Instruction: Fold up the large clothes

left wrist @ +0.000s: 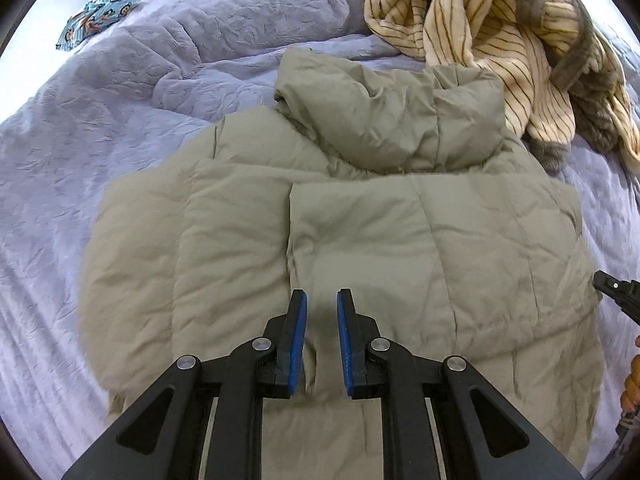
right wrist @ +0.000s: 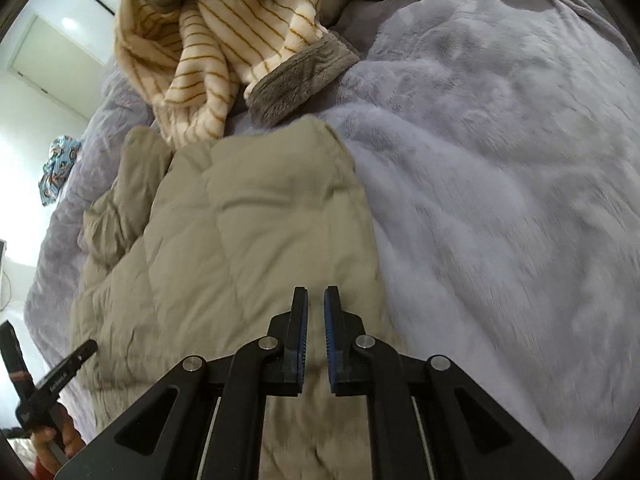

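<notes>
A beige puffer jacket (left wrist: 340,232) lies flat on the bed, hood (left wrist: 392,120) at the far end, sleeves folded in over the body. My left gripper (left wrist: 322,300) hovers over its lower middle, fingers slightly apart, holding nothing. In the right wrist view the jacket (right wrist: 240,248) fills the left half. My right gripper (right wrist: 316,294) hangs over the jacket's right edge, fingers slightly apart and empty. The right gripper's tip (left wrist: 616,292) shows at the left view's right edge; the left gripper (right wrist: 52,380) shows at the right view's lower left.
A lavender fleece bedspread (left wrist: 100,160) covers the bed (right wrist: 500,200). A cream striped plush robe with grey trim (left wrist: 500,32) is heaped beyond the hood (right wrist: 224,60). A small blue patterned cloth (left wrist: 96,12) lies at the far left (right wrist: 56,168).
</notes>
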{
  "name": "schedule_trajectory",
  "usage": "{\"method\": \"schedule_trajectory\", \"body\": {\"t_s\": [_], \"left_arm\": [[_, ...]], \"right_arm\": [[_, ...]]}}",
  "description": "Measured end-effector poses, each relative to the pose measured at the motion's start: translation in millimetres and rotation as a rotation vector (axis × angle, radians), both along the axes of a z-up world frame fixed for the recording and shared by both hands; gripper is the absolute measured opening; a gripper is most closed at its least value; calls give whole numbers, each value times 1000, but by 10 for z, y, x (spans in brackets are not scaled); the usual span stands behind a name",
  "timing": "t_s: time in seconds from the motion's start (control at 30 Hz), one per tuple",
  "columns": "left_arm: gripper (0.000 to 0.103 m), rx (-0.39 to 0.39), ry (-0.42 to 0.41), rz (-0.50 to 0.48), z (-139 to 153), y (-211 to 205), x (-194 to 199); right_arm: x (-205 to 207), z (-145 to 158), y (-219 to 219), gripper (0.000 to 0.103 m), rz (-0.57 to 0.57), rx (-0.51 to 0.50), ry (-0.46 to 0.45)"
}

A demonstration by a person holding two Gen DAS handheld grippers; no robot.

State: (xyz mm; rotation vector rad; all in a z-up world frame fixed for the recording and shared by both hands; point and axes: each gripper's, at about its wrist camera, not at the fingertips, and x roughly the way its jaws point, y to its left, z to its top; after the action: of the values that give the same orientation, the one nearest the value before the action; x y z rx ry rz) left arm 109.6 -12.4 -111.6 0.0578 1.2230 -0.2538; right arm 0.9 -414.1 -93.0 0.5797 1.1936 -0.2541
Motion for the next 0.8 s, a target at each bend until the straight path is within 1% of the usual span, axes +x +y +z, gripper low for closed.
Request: {"method": "schedule_trajectory", "body": {"t_s": [0.13, 0.27, 0.4, 0.53, 0.63, 0.8], "left_arm": [[17, 18, -10, 5, 60, 15, -161], [17, 16, 10, 12, 75, 37, -306], [17, 58, 10, 21, 76, 49, -440], [18, 51, 28, 29, 76, 98, -597], [18, 61, 32, 43, 60, 132, -710], [18, 61, 67, 57, -6, 191, -911]], "right_arm": [[-214, 2, 93, 9, 8, 16, 34], [-392, -45, 158, 9, -7, 44, 59], [-540, -61, 205, 9, -20, 59, 75], [-650, -44, 274, 9, -17, 68, 88], [-726, -30, 364, 9, -5, 72, 97], [-817, -36, 487, 10, 17, 92, 106]]}}
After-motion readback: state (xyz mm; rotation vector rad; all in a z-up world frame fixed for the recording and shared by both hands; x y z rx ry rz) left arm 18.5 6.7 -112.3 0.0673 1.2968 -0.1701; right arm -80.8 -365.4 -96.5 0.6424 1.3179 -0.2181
